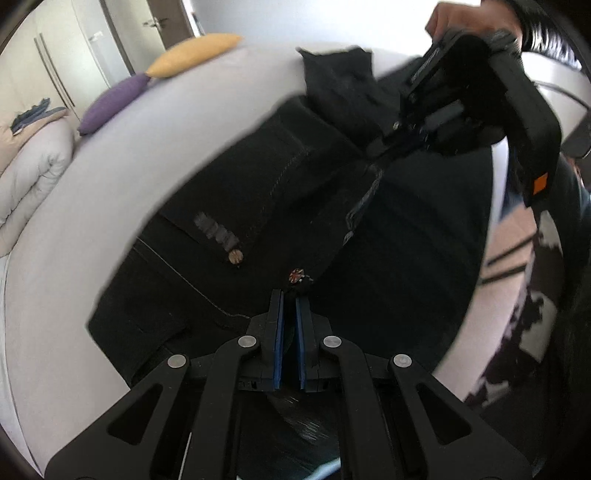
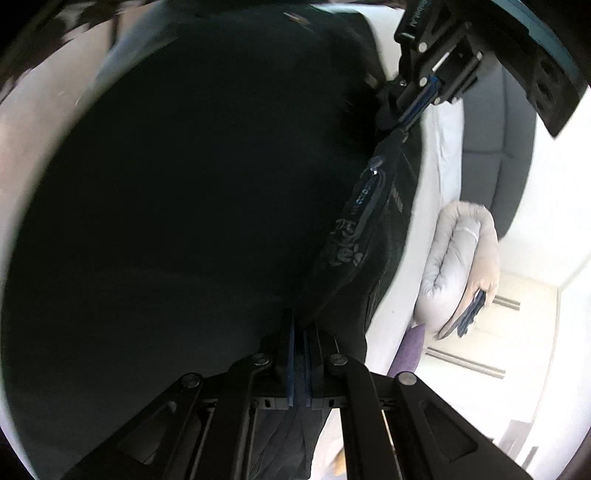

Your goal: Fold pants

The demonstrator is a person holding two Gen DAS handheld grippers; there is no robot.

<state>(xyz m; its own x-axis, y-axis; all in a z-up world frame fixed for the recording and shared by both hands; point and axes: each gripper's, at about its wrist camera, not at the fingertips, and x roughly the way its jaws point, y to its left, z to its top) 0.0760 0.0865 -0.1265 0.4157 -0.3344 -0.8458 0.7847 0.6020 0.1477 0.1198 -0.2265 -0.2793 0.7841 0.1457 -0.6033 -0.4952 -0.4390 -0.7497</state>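
The black pants (image 1: 280,192) lay partly on the pale bed (image 1: 207,110), with the waist end lifted off it by both tools. The left gripper (image 1: 290,295) had its jaws drawn narrow, and dark cloth ran down between the blue pads (image 1: 277,339), so it appeared to be pinching the waistband near the small round button (image 1: 296,275). The right gripper (image 2: 298,332) also had its jaws nearly together, and a fold of the fabric passed between them, so I judged that it held the other part of the waistband. In the left wrist view the right gripper was seen high at the right, gripped by the person's hand (image 1: 465,18), with the band of the pants, printed with pale letters (image 2: 354,229), stretched between the two tools. This stretching probably served to keep the top edge straight, so that one half could be laid evenly over the other. The far legs of the pants rested on the bed toward the yellow pillow (image 1: 195,55) and the purple pillow (image 1: 114,103), well apart from them. A rolled duvet (image 2: 458,266) lay at the side of the bed. The fold seemed only begun, and the risk was that thick cloth might slip from one pinch.
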